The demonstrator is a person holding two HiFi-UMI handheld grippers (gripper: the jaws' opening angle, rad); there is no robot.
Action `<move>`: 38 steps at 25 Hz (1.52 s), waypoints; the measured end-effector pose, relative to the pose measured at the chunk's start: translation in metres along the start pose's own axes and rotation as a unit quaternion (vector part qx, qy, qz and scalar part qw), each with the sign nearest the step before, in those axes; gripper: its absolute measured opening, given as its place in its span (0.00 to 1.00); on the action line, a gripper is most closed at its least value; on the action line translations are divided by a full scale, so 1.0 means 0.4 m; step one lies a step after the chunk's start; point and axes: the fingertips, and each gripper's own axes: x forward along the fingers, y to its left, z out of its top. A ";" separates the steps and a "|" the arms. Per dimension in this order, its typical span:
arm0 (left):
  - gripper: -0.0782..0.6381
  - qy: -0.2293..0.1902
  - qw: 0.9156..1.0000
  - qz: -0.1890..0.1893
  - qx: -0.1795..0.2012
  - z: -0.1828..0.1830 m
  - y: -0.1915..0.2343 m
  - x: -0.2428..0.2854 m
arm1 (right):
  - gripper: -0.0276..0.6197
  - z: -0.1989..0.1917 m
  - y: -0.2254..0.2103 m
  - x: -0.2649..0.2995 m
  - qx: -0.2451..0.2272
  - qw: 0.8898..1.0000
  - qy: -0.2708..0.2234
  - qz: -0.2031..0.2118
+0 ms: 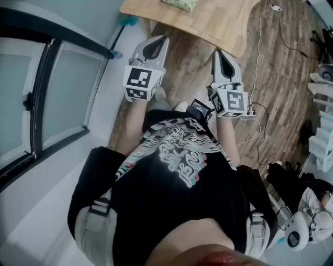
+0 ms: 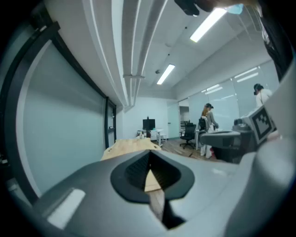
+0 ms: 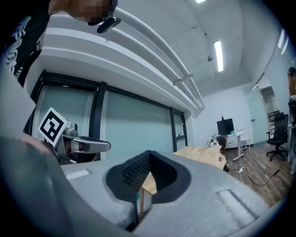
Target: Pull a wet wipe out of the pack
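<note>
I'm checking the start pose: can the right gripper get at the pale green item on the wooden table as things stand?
Probably not without a forward reach. The right gripper, shut, is only at the near edge of the table; the green item lies farther in. Nothing between them blocks the way.

Straight beyond the jaws stands a pale wooden table [image 2: 131, 147] on a plank floor [image 1: 281, 93]. To their left runs a frosted glass wall [image 3: 134, 125] in black frames. Strip lights [image 2: 165, 74] hang above; farther off stand a monitor [image 3: 225, 126] (screen dark) and an office chair [image 2: 188, 134].
</note>
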 end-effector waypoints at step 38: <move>0.09 -0.046 0.998 0.012 -0.052 0.016 0.188 0.278 | 0.04 -0.044 -0.201 0.277 0.013 1.000 0.020 -0.013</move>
